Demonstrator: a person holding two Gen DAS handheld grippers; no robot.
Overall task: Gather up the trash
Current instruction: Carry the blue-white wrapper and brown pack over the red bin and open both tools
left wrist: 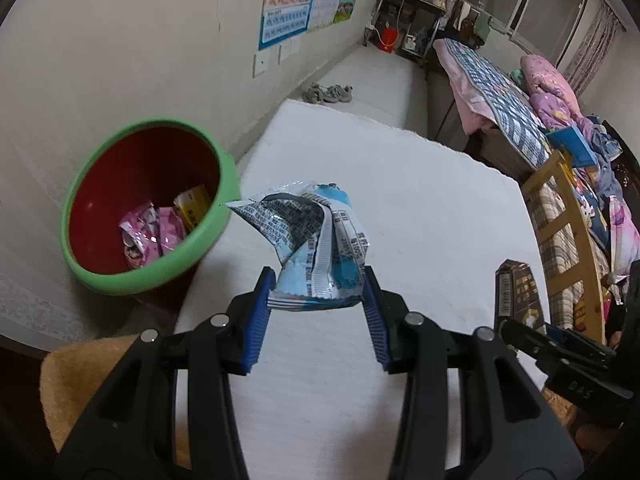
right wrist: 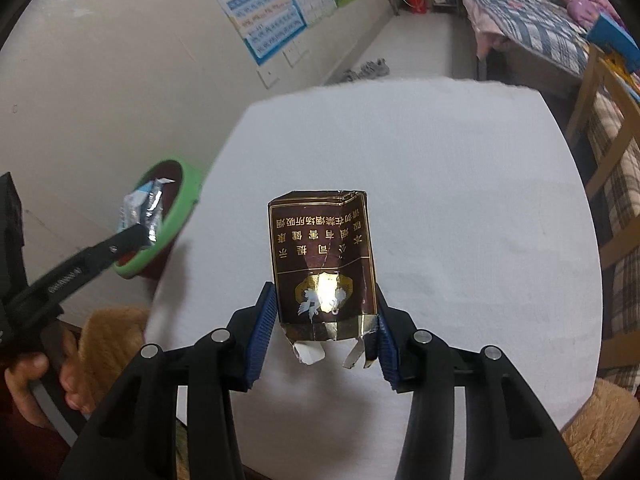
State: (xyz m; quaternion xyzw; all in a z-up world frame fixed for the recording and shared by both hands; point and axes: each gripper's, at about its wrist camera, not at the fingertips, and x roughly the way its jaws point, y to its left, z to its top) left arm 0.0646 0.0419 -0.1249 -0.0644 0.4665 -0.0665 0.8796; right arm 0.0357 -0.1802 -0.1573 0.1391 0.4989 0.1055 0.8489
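The left tongs (left wrist: 318,294), black plastic arms with ribbed blue pads, are closed part-way on a crumpled pale-blue and silver foil wrapper (left wrist: 316,236), pinching its lower crimped edge; the wrapper's printed, creased upper half sticks up above the table (left wrist: 420,208), near its left edge. The right tongs (right wrist: 326,320) are closed to the width of a flattened dark-brown cigarette pack (right wrist: 322,256), gripping it by its sides; the pack is glossy card with gold lettering, a gold-and-white emblem catching the light, and a torn, ragged bottom edge with foil flaps hanging down.

The table is covered in a white cloth with a fine woven texture. Just beside its left edge, lower than the tabletop, stands a round bin (left wrist: 96,276) with a thick smooth green rim and a dark red inside. In it lie crinkled pink wrappers (left wrist: 148,234) and a yellow packet (left wrist: 192,206).

In the right wrist view the foil wrapper hangs in front of the bin's rim.
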